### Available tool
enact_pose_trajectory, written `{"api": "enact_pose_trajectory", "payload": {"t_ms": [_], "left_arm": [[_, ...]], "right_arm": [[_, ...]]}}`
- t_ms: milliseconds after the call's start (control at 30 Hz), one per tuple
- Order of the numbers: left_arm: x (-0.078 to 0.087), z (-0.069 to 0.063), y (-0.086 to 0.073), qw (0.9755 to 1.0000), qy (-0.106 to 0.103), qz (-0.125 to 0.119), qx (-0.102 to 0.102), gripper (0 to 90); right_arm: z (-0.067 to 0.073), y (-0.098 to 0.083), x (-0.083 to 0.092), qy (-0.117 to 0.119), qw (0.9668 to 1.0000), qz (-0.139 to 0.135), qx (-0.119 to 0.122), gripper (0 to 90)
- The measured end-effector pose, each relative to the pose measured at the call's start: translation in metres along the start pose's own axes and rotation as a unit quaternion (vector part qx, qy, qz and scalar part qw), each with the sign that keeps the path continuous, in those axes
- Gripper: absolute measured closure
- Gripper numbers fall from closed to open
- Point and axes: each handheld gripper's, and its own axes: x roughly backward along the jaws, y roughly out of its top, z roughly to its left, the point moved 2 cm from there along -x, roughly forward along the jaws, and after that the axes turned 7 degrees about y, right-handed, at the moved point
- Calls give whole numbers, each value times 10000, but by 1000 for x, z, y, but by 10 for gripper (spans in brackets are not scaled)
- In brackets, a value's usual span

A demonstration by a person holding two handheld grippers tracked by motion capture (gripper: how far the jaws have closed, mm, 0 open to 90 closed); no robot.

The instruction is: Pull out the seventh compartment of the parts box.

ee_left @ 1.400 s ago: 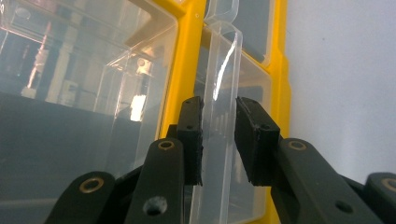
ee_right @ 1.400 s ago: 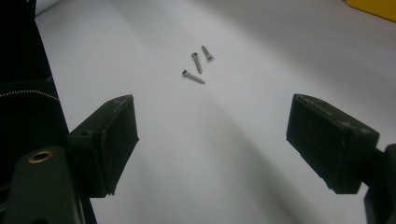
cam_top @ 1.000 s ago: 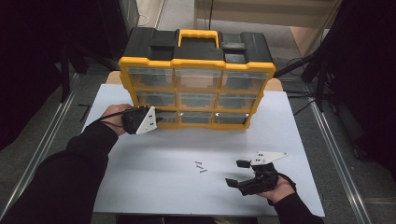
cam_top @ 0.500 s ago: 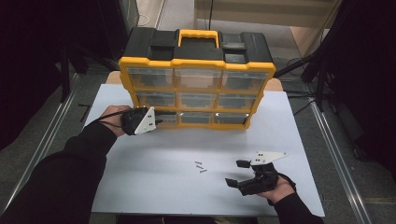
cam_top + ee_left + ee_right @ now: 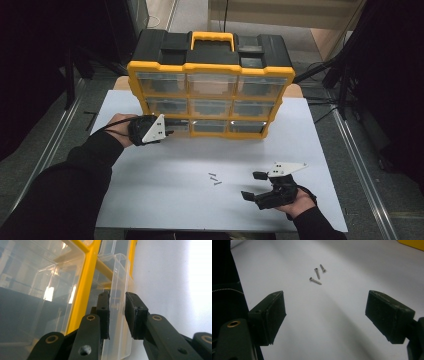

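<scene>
Dim room w/ dark racks either side; a white table (image 5: 165,200) in the middle carries a yellow-and-black parts cabinet (image 5: 211,95) standing upright at the far edge, nine clear drawers in three rows.

Left gripper (image 5: 170,133) is at the bottom-left drawer (image 5: 117,315). In the left gripper view the pads are closed down on the drawer's clear front lip, one pad each side, no gap showing, so a firm pinch on thin plastic. Right gripper (image 5: 325,315) hovers low over the table, jaws wide apart, holding nothing, aimed toward three small screws (image 5: 317,274) lying loose near each other on the white top, well apart from the cabinet.

Step in hand, as I read it: pull that drawer out so the screws can go in. To do it well: keep the pinch square on the lip, pull straight along the drawer's slide, not up or sideways, or the lip may flex and slip out. Go slow at first; cabinet isn't braced by the other hand and could drag forward. Stop before the drawer leaves its slot.

Drawer itself: see-through, glossy, thin-walled, w/ a raised front lip; sits in a yellow frame (image 5: 85,282). Can't tell whether there's anything inside. Neighbouring drawers look shut and flush.
</scene>
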Motion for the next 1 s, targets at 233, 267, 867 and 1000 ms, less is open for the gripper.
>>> {"api": "enact_pose_trajectory", "payload": {"t_ms": [233,267,867,1000], "left_arm": [[1,-1,0,10000,-50,-4,30,743],[2,-1,1,10000,-54,11,10,743],[7,-5,2,9998,-180,3,112,744],[9,-6,2,9998,-196,-6,99,744]], "right_arm": [[0,0,0,10,10000,-1,-4,176],[0,0,0,9,10000,1,-9,177],[0,0,0,8,10000,14,-2,177],[0,0,0,5,10000,14,-6,176]]}}
